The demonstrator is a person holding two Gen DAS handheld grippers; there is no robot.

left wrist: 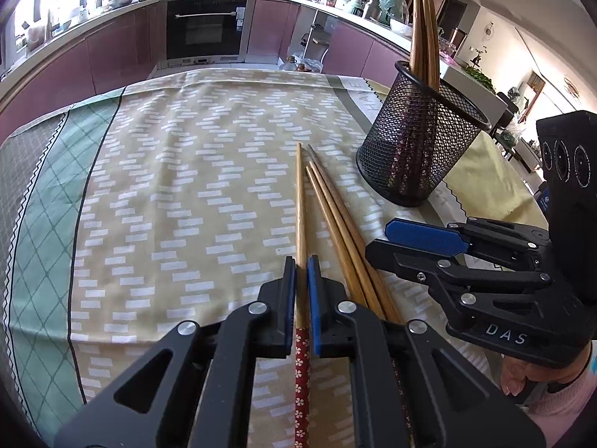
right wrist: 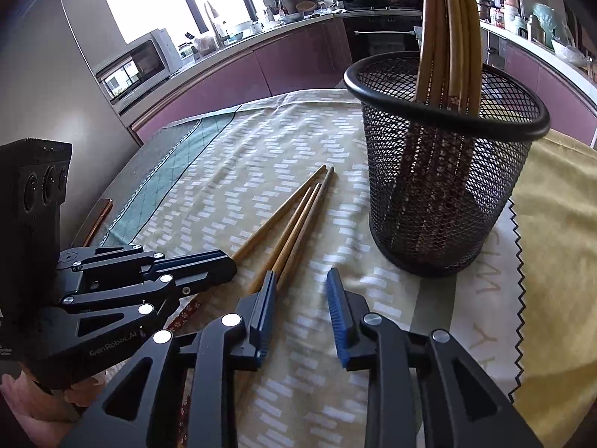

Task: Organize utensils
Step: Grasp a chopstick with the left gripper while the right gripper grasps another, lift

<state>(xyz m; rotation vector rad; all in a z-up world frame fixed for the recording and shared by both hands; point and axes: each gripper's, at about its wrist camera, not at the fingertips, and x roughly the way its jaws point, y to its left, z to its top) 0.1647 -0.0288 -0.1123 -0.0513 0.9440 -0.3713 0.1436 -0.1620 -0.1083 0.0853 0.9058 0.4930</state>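
1. Lying on the patterned cloth [left wrist: 179, 171] that covers the worktop, four loose chopsticks are seen, with their thin tips pointing away toward the kitchen cabinets.
2. One chopstick [left wrist: 300, 201] is clamped between the blue pads of the left gripper [left wrist: 301, 287]; the fingers are drawn in narrow, pressed against its shaft on both sides.
3. The red flower-patterned handle end of that chopstick runs back beneath the gripper toward the camera, while the bare wooden part extends forward past the fingertips.
4. Three further chopsticks [left wrist: 335, 216] are laid just to the right of the held one, fanned slightly and touching each other along their length.
5. The right gripper [right wrist: 302, 317] is seen with its fingers parted a moderate way and nothing pressed between the pads.
6. In the right wrist view its left finger [right wrist: 263, 313] sits just beside the shafts of the three loose chopsticks [right wrist: 298, 220], and bare cloth shows in the gap between the fingers.
7. A black mesh holder [right wrist: 444, 171] stands upright on the cloth, to the right of the loose chopsticks and apart from them.
8. Several chopsticks [right wrist: 447, 33] are stood in the holder, leaning together with their tips upward.
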